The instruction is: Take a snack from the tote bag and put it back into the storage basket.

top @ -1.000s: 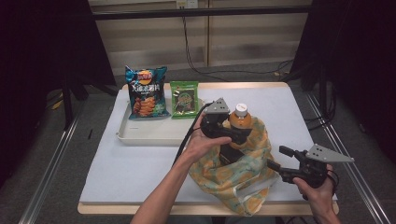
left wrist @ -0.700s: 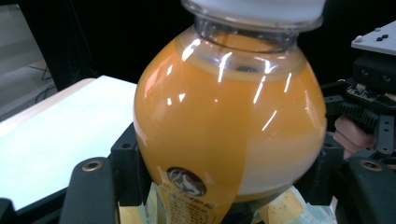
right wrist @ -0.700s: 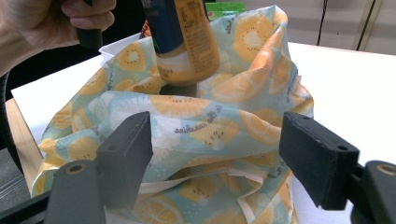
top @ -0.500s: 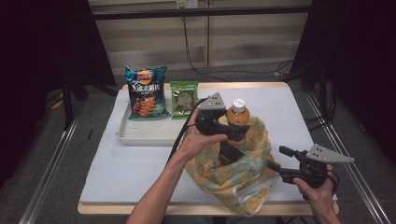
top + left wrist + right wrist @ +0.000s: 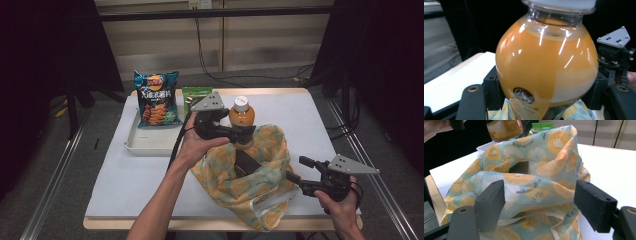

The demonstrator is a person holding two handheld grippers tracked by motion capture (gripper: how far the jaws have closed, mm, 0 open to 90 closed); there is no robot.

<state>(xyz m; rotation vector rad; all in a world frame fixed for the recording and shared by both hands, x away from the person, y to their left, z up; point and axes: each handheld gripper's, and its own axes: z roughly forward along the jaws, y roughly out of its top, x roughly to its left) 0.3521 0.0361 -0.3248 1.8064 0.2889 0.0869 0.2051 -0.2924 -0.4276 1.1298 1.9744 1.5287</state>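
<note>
Left gripper (image 5: 239, 134) clamps a round, glossy orange juice bottle (image 5: 242, 119) over the soft citrus-print cloth bag (image 5: 250, 180); right gripper (image 5: 294, 175) level, jaws apparently released beside the bag.

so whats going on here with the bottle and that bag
A person works with a gripper in each hand. The left gripper is clamped on a bottle of orange drink with a white cap, held upright just above the open mouth of a fruit-print bag. The right gripper, jaws open, sits at the bag's right side. A chip packet and a green packet stand in a white tray at the back left.
</note>
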